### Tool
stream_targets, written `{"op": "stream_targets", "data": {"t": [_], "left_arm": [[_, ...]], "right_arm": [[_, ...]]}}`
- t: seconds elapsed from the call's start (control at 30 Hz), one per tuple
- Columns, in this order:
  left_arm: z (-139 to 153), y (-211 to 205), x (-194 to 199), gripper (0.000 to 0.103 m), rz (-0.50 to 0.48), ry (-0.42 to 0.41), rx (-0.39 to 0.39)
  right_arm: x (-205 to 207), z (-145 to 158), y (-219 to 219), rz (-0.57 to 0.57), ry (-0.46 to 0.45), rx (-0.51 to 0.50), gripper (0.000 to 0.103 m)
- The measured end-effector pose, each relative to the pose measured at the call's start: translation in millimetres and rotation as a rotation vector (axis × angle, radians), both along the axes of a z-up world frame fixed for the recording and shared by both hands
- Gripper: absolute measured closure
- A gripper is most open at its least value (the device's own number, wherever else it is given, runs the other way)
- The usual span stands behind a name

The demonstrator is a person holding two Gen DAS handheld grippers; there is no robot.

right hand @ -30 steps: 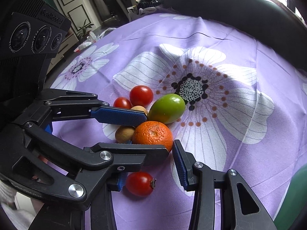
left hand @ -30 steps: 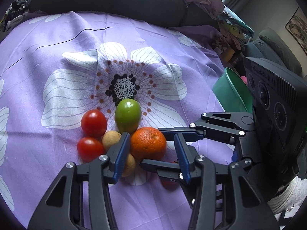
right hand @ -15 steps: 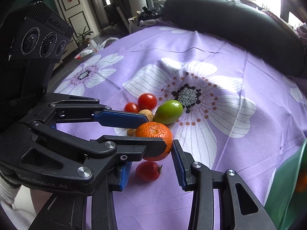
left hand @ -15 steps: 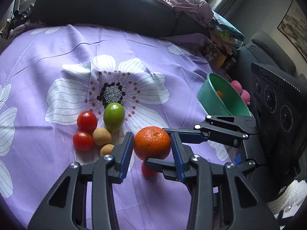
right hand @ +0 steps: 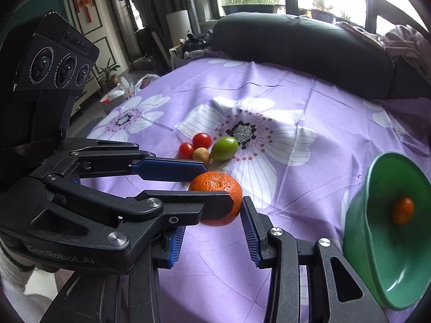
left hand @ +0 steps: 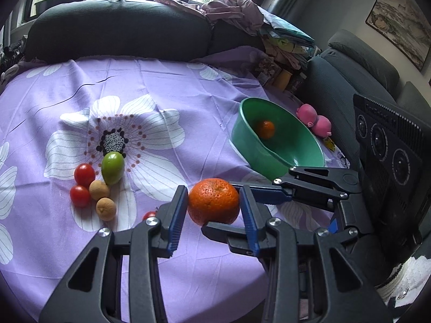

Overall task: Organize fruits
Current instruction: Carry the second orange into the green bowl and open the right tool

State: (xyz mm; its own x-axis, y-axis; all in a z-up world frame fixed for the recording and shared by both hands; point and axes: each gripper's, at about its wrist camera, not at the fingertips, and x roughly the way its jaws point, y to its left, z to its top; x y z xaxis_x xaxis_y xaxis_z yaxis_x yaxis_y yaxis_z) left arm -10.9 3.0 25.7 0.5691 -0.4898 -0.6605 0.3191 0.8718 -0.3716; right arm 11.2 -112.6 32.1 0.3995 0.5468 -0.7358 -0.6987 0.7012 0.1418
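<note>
Now both the left gripper (left hand: 212, 202) and right gripper (right hand: 211, 216) pinch the same orange (left hand: 213, 201), lifted clear of the purple cloth (left hand: 188, 102) since 1 second ago, with the green bowl (left hand: 269, 161) ahead, so drop-off looks next.
</note>
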Motion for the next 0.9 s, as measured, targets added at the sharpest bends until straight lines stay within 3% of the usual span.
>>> {"op": "stream_targets", "data": {"t": [0.57, 0.9], "left_arm": [[38, -94, 30, 0.064, -0.189, -0.092, 0.025], [28, -135, 60, 0.064, -0.262, -0.057, 0.020]], "right_arm": [[1, 35, -92, -0.219, -0.098, 0.064, 0.061], [16, 28, -135, -0.321, -0.093, 0.075, 0.062]]}}
